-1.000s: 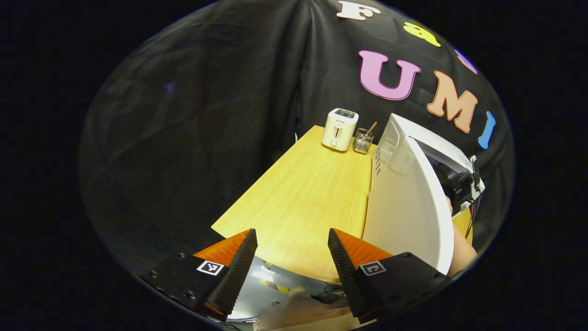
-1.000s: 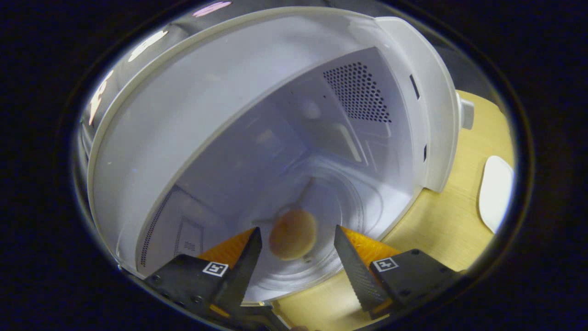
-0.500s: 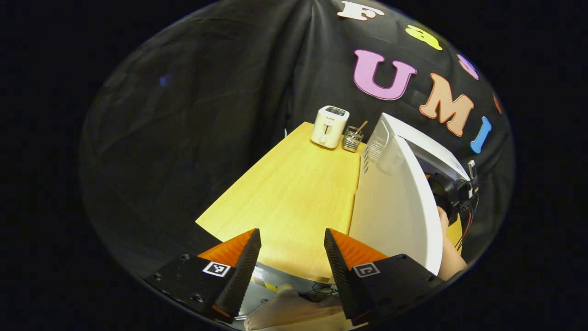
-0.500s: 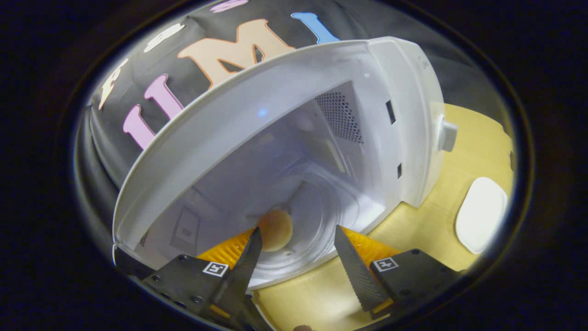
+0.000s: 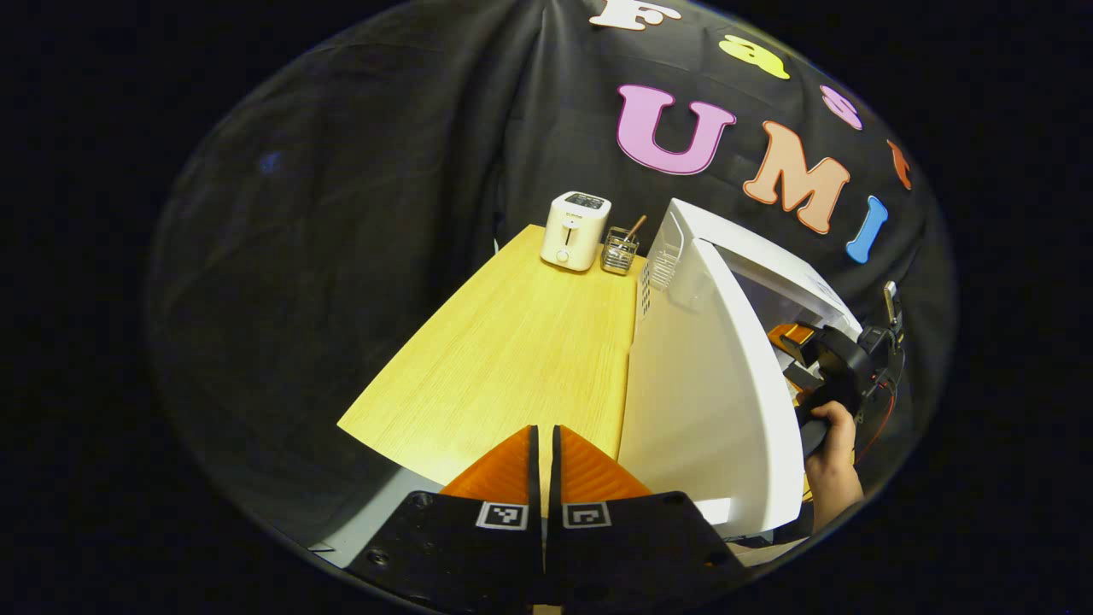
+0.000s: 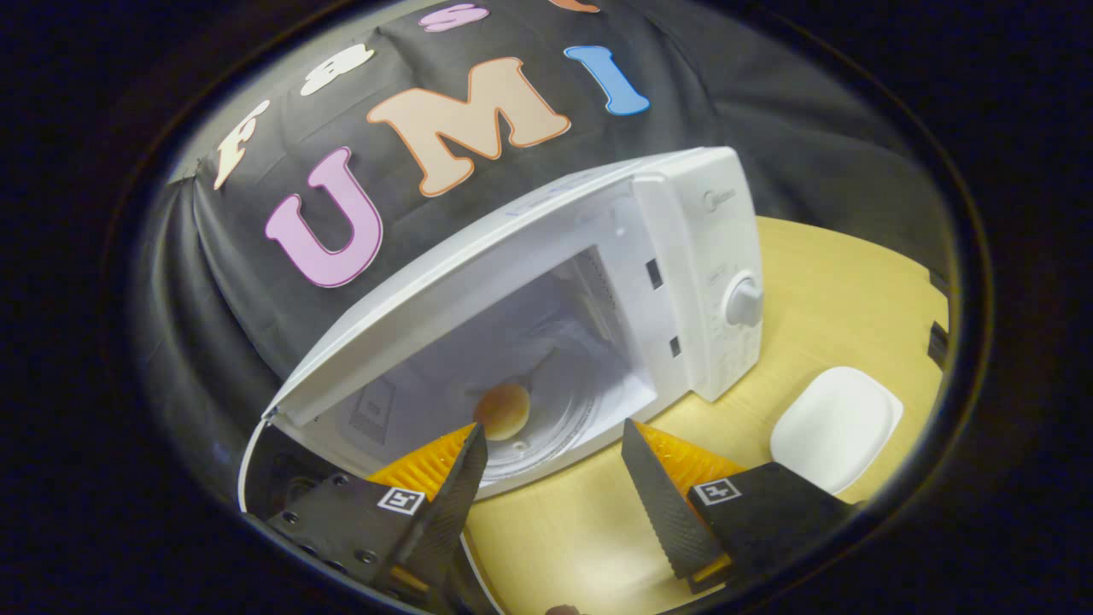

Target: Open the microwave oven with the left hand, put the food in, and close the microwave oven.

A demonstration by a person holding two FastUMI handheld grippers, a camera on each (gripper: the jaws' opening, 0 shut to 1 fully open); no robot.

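The white microwave (image 6: 683, 256) stands on the wooden table with its door (image 5: 709, 384) swung open. A round tan bun (image 6: 502, 408) lies on the glass turntable (image 6: 555, 427) inside. My right gripper (image 6: 553, 431) is open and hangs outside the cavity, in front of the opening, with nothing between its fingers. In the left gripper view it shows past the door's edge as the right gripper (image 5: 841, 363), held by a hand (image 5: 832, 444). My left gripper (image 5: 543, 436) is shut on nothing, over the table's near edge, to the left of the open door.
A white toaster (image 5: 576, 219) and a glass jar (image 5: 618, 254) with sticks stand at the table's far end. An empty white plate (image 6: 837, 427) lies on the table (image 6: 837, 282) to the right of the microwave, below its control knob (image 6: 743, 301).
My right gripper has backed out of the microwave, leaving the bun on the turntable. My left gripper's fingers have closed together, and it has drawn back from the table.
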